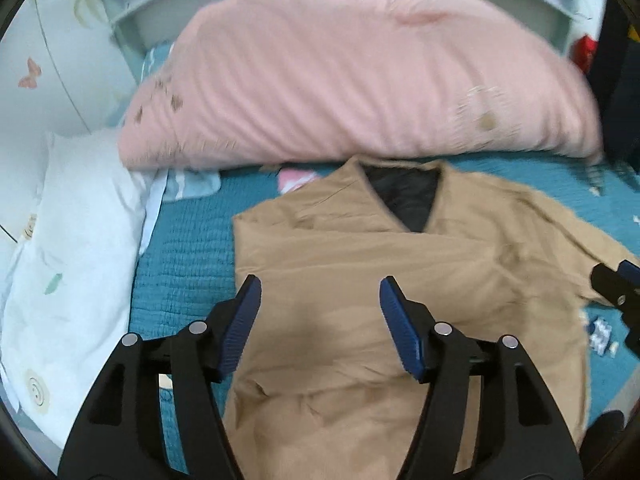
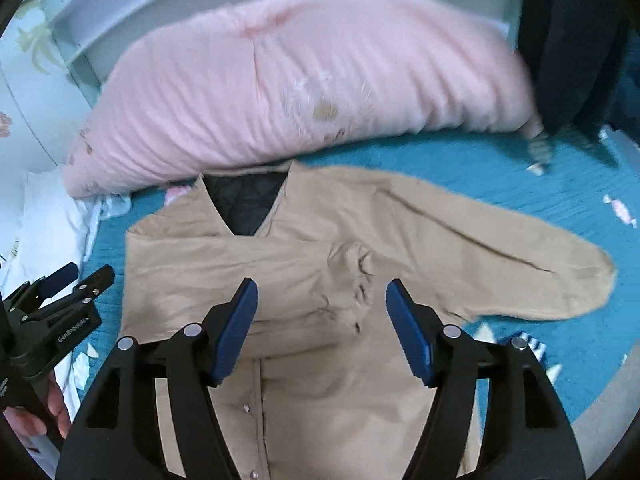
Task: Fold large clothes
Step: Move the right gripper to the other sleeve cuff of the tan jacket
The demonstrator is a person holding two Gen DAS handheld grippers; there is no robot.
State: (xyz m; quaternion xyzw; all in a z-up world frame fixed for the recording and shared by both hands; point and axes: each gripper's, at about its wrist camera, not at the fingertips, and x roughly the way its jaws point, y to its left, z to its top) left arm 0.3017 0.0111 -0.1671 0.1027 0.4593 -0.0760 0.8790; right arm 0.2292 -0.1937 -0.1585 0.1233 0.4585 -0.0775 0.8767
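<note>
A tan jacket (image 1: 400, 280) with a dark quilted lining at the neck lies front up on the teal bedspread. Its left sleeve is folded across the chest; the right sleeve (image 2: 500, 240) stretches out flat toward the right. My left gripper (image 1: 320, 300) hangs open above the jacket's left half, nothing between its blue pads. My right gripper (image 2: 322, 300) is open too, above the folded sleeve's cuff (image 2: 352, 276), empty. Each gripper shows at the edge of the other's view: the right gripper (image 1: 618, 284), the left gripper (image 2: 72, 280) with a hand under it.
A big pink duvet (image 1: 360, 80) is heaped behind the jacket against the white headboard (image 2: 168, 4). A white pillow (image 1: 72, 260) lies at the left. Dark clothing (image 2: 572, 48) hangs at the right. Bare teal bedspread (image 2: 500, 160) surrounds the jacket.
</note>
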